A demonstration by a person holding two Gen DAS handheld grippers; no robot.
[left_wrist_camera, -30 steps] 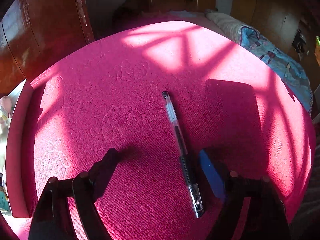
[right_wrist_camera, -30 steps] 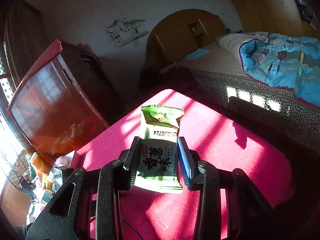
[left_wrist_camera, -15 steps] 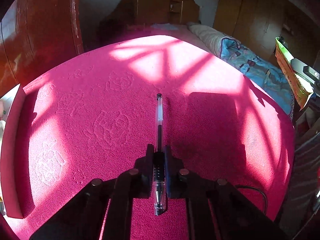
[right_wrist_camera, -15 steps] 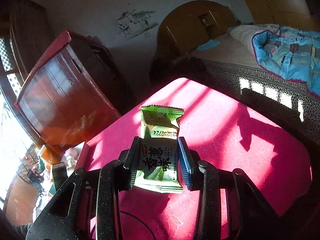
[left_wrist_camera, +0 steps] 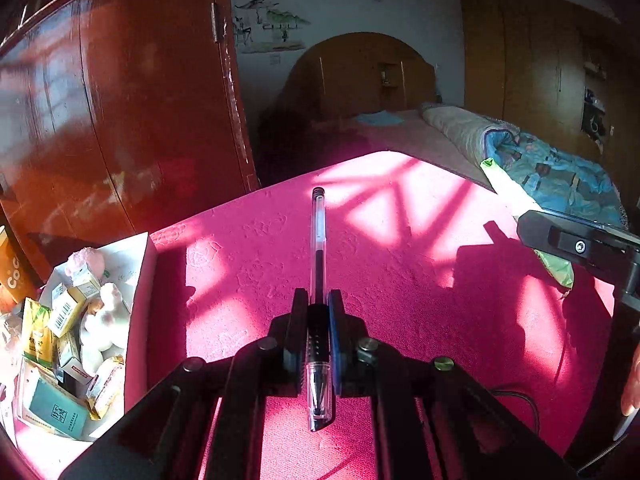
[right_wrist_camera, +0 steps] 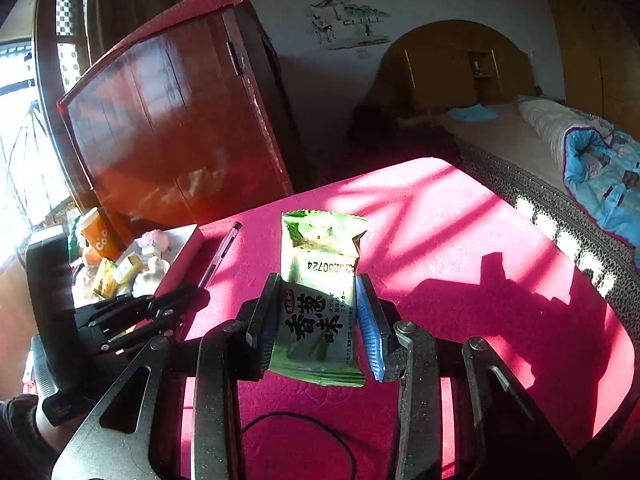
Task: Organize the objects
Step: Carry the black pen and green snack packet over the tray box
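My left gripper point(left_wrist_camera: 318, 300) is shut on a clear pen point(left_wrist_camera: 318, 240) with black ink, held above the pink tablecloth point(left_wrist_camera: 400, 280) and pointing away from me. The right wrist view shows the same pen point(right_wrist_camera: 222, 252) sticking out of the left gripper point(right_wrist_camera: 200, 294) near the white box point(right_wrist_camera: 180, 240). My right gripper point(right_wrist_camera: 316, 292) is shut on a green snack packet point(right_wrist_camera: 320, 276) held upright over the cloth. From the left wrist view the packet point(left_wrist_camera: 516, 196) shows edge-on at the right, clamped in the right gripper point(left_wrist_camera: 536, 232).
A white box point(left_wrist_camera: 140, 280) at the table's left edge holds several small cartons and soft toys. A red-brown wooden cabinet point(left_wrist_camera: 120, 120) stands behind it. A bed with a blue quilt point(left_wrist_camera: 560, 172) lies to the right. A black cable point(right_wrist_camera: 300, 420) lies on the cloth.
My left gripper shut on the pen that lay on the cloth and lifted it, turning towards the white box. My right gripper carried the packet sideways, still gripped.
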